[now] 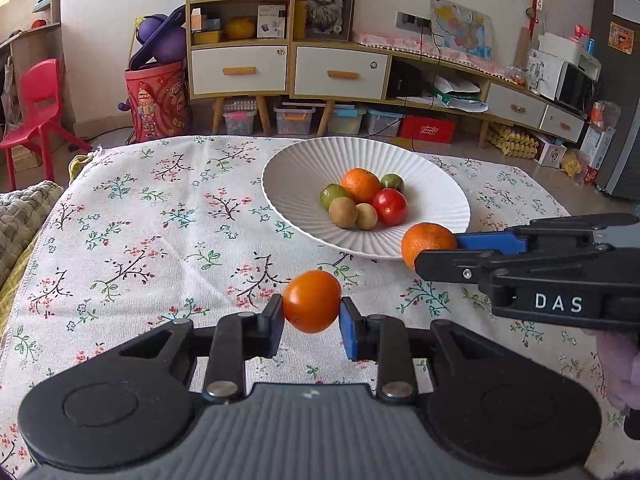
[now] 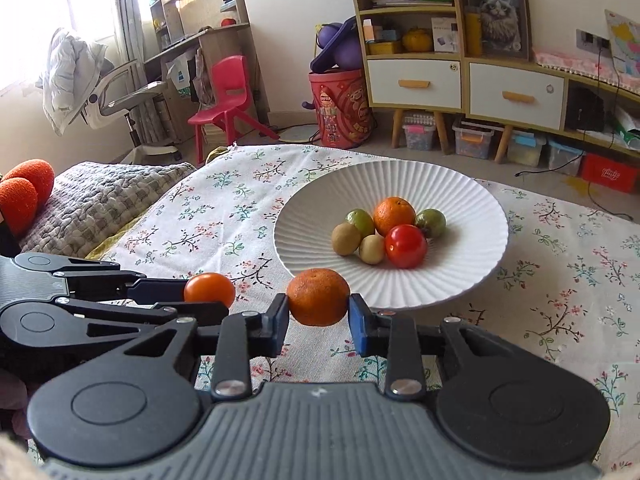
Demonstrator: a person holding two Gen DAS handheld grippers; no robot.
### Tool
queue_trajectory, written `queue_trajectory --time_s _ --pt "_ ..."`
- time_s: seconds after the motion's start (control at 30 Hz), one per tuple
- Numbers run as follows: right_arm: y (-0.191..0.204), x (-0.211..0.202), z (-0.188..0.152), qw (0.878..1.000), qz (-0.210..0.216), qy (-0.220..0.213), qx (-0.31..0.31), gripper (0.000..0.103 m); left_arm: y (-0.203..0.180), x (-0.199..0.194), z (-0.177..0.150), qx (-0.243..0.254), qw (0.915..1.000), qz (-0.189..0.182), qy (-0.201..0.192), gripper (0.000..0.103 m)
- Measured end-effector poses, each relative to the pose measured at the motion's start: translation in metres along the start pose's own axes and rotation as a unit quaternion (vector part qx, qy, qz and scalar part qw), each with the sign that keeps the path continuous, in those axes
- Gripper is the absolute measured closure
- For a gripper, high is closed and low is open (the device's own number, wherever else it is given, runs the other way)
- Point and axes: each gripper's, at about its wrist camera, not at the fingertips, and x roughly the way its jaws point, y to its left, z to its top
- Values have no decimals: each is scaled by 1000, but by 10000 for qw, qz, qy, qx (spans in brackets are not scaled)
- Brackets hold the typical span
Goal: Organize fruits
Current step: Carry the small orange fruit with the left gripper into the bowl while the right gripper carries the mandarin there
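Over at nine o'clock, a red plastic chair [image 2: 226, 92] stands on the floor beyond the desk [image 1: 160, 216], which wears a white cloth printed with small flowers. Nearer me, the left tool [image 1: 312, 312] is clamped on a smooth orange tomato [image 1: 312, 301], its blue pads [image 1: 352, 328] pressing both flanks, the fruit held just above the cloth at about seven o'clock from the plate. Seen from the other side, that same tomato [image 2: 209, 289] sits between dark fingers, just beside its neighbour. Next along, the right tool [image 2: 318, 316] grips a dimpled mandarin [image 2: 318, 297] at its sides, right at the near rim of the plate, around six o'clock; from the left camera the mandarin [image 1: 427, 245] overlaps the rim's edge, and whether it touches the rim I cannot tell. Both tools are narrow, closed only as far as their fruit allows. Beyond them the white ribbed plate [image 2: 400, 184] rests on the cloth, holding a cluster near its centre: an orange [image 2: 394, 216] at twelve o'clock, a green fruit [image 2: 360, 220] to its left and another [image 2: 431, 222] to its right, two tan kiwi-like fruits [image 2: 346, 239] at eight o'clock, and a red tomato [image 2: 405, 246] at five o'clock, all touching or nearly so. Farther right, at two o'clock, a low white cabinet [image 2: 516, 96] with orange handles lines the wall.
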Motion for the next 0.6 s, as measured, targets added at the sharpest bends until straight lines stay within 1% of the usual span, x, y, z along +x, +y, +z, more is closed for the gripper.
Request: queue_trajectory --time_s 0.1,0.3,0.43,0.6 --pt "-13 -1 8 9998 -180 -112 -9 74 -6 4 8 5 9999 -65 -77 89" --pt "-41 12 20 9987 -458 -141 153 74 -21 20 25 102 9997 -153 -139 89" --pt "-52 18 21 9983 -505 -134 256 74 -28 37 34 54 9998 -185 -59 89" --pt "-61 23 20 9983 -524 -116 238 74 -36 53 40 151 9996 -241 -24 89"
